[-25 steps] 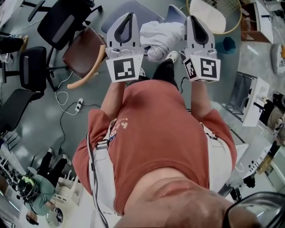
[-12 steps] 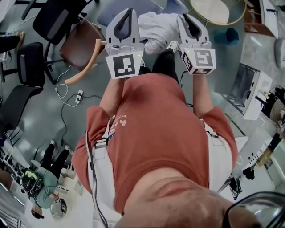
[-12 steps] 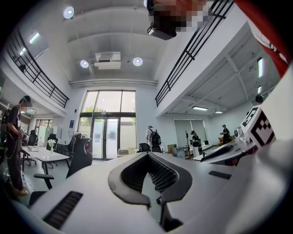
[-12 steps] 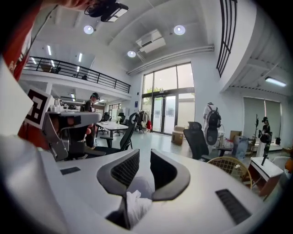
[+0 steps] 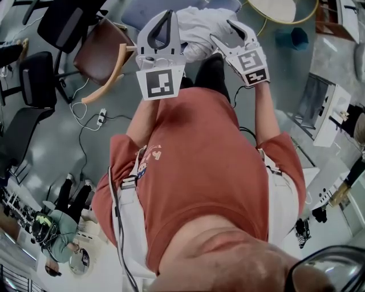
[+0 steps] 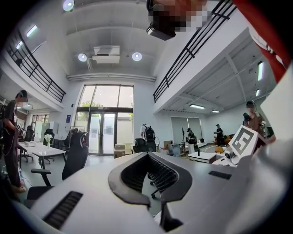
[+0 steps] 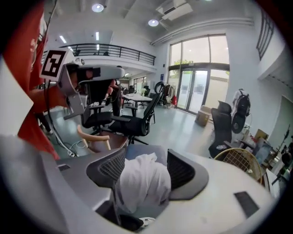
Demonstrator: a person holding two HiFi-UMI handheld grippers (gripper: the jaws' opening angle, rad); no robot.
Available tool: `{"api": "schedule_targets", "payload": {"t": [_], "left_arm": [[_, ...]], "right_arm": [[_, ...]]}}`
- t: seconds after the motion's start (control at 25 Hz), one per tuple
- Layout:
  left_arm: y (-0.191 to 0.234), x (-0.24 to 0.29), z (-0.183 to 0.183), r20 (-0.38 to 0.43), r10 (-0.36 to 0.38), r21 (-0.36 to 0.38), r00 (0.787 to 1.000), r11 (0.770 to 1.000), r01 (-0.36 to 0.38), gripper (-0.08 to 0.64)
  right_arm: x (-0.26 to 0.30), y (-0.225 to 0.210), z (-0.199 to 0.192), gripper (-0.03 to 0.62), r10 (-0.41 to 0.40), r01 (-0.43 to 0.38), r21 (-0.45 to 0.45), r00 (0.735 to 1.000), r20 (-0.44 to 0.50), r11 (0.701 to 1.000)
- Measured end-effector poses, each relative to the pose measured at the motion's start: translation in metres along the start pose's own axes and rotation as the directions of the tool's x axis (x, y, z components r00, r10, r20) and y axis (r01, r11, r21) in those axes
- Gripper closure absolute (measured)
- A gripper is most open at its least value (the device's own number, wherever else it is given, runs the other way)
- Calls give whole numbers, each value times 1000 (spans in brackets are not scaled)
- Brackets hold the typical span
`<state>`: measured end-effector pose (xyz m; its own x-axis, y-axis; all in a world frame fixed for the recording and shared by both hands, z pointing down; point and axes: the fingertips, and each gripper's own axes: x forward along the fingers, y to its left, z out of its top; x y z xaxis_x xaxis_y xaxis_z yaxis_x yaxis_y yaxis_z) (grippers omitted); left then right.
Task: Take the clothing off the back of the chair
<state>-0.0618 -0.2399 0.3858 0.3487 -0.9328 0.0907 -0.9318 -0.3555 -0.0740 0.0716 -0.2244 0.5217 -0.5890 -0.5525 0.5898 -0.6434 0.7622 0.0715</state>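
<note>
The white clothing (image 5: 199, 31) lies bunched over the blue-grey chair (image 5: 140, 23) in front of the person's feet. In the right gripper view the clothing (image 7: 142, 183) shows in the gap between the jaws, with the chair (image 7: 137, 151) behind it. My right gripper (image 5: 228, 31) tilts down toward the clothing. Its jaws are opening, and the pads do not press on the cloth. My left gripper (image 5: 162, 23) is held level to the left of the clothing, shut and holding nothing. The left gripper (image 6: 152, 176) looks out across the room.
A wooden chair with a brown seat (image 5: 100, 54) stands just left of the blue-grey one. Black office chairs (image 5: 40, 85) and a power strip with cable (image 5: 101, 118) lie further left. A round wicker basket (image 5: 279, 8) is at the top right. White equipment (image 5: 328, 114) stands to the right.
My right gripper has dropped and tipped downward toward the clothing, and its jaws have gone from shut to apart. The left gripper has sunk a little and stays shut.
</note>
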Motion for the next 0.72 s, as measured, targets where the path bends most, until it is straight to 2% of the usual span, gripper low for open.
{"api": "schedule_targets", "payload": {"t": [0.24, 0.36, 0.52, 0.6, 0.72], "left_arm": [[-2, 1, -8, -17, -2, -12, 1000, 1000, 2, 546], [1, 2, -11, -24, 7, -22, 1000, 1000, -7, 546], [2, 2, -14, -29, 19, -22, 999, 1000, -19, 546], [5, 2, -15, -29, 27, -29, 999, 999, -28, 546], [12, 0, -17, -34, 35, -37, 999, 999, -36, 546]], "right_arm": [[14, 18, -30, 267, 121, -148, -147, 977, -176, 978], [21, 22, -46, 241, 140, -218, -247, 944, -300, 944], [33, 17, -64, 222, 93, -266, -368, 900, -425, 891], [40, 17, -68, 213, 94, -295, -394, 885, -455, 870], [46, 19, -75, 199, 116, -354, -377, 842, -527, 856]]}}
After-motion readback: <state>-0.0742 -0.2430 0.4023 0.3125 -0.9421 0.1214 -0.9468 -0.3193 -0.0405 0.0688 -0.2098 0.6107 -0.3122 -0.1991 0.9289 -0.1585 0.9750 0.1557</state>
